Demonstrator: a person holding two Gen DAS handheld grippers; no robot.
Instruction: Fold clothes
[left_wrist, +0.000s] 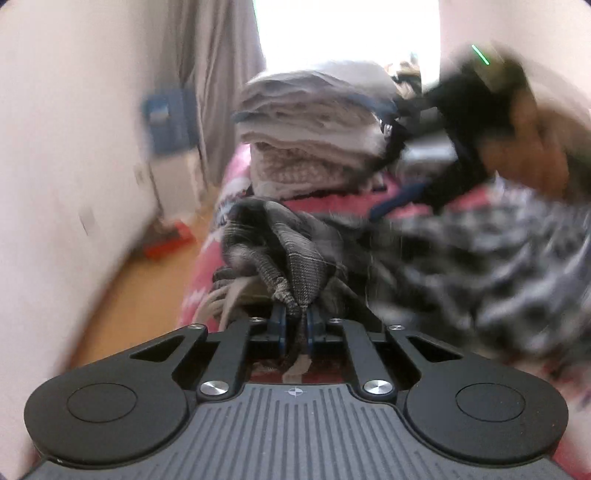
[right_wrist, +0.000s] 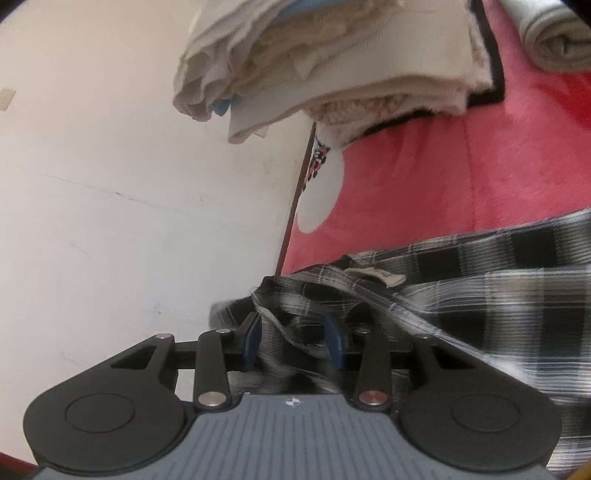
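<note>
Left gripper, jaws clenched on a bunched fold of the black-and-white plaid shirt, lifting it off the pink blanket. Right gripper, jaws apart, pads not pressing the plaid shirt lying loose between them. Stack of folded clothes sits beyond the shirt; wall close on the blanket's left edge.
</note>
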